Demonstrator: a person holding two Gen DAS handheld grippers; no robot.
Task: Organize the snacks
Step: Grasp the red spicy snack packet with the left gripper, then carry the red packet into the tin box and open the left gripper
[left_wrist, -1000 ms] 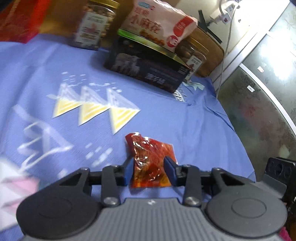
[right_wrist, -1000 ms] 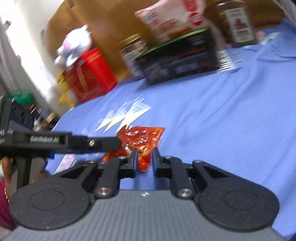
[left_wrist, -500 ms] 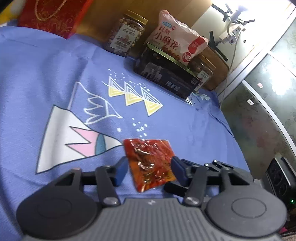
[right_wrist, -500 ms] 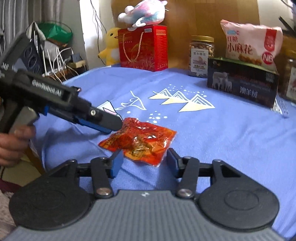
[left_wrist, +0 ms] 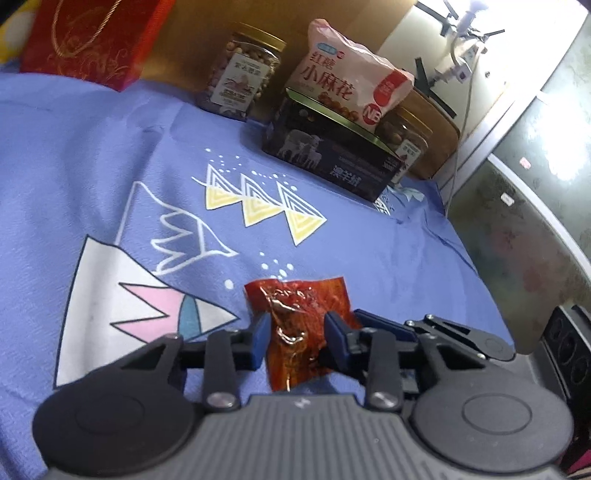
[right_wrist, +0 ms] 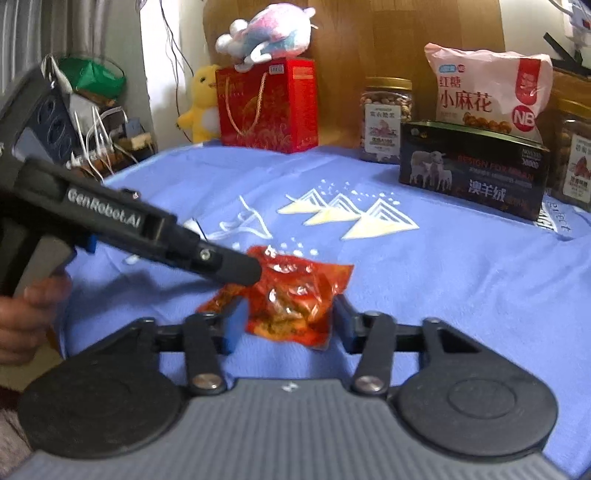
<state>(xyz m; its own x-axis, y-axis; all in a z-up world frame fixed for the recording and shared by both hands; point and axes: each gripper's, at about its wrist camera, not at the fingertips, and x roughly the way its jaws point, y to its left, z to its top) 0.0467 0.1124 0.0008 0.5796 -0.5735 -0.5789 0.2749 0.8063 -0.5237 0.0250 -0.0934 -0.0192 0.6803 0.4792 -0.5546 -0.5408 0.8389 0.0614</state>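
Note:
A red snack packet (left_wrist: 299, 325) lies on the blue cloth (left_wrist: 110, 147). It also shows in the right wrist view (right_wrist: 291, 295). My left gripper (left_wrist: 297, 341) has its jaws on either side of the packet, narrowly apart, and seems to pinch it. My right gripper (right_wrist: 288, 325) is open with the packet's near end between its fingers. The left gripper's body (right_wrist: 147, 236) reaches in from the left over the packet.
At the back stand a red gift box (right_wrist: 269, 103), a nut jar (right_wrist: 386, 118), a black box (right_wrist: 472, 170) with a pink snack bag (right_wrist: 487, 88) on it, and another jar (right_wrist: 572, 155). A plush toy (right_wrist: 266, 33) sits on the red box.
The left jaws opened wide half a second ago and have closed in on the packet. The right gripper went from nearly shut to open. Both views steadied and tilted back.

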